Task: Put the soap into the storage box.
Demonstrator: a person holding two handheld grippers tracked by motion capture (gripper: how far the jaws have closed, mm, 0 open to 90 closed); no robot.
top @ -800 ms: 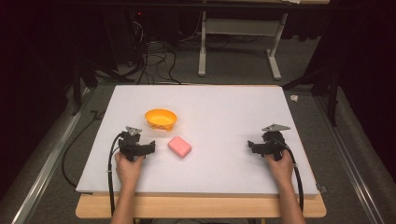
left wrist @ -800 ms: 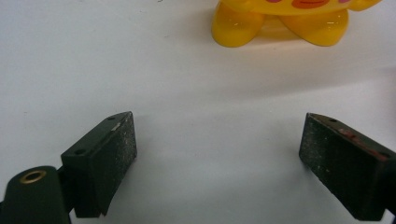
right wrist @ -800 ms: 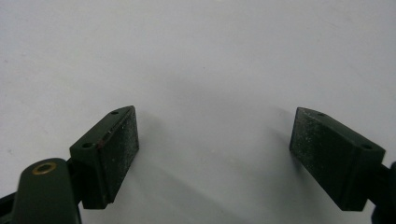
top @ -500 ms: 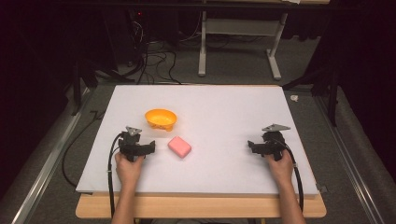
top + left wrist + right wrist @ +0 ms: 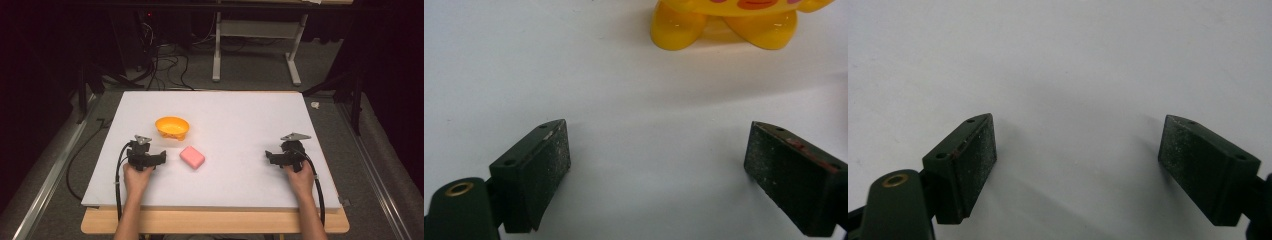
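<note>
Now both grippers rest wide open and empty on the white tabletop (image 5: 235, 115).
For a clean pick, the left gripper (image 5: 159, 159) should straddle the pink sponge (image 5: 192, 157), just beside it, below the yellow bowl (image 5: 172, 126); right gripper (image 5: 269, 158) waits.

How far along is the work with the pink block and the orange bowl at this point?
Nothing looks done: the pink block lies on the white table, apart from the orange bowl. Nothing is in hand: the left gripper and right gripper rest near the table's front edge, jaws wide open and empty. Any grasp and move is left; the left gripper is nearer both things.
</note>
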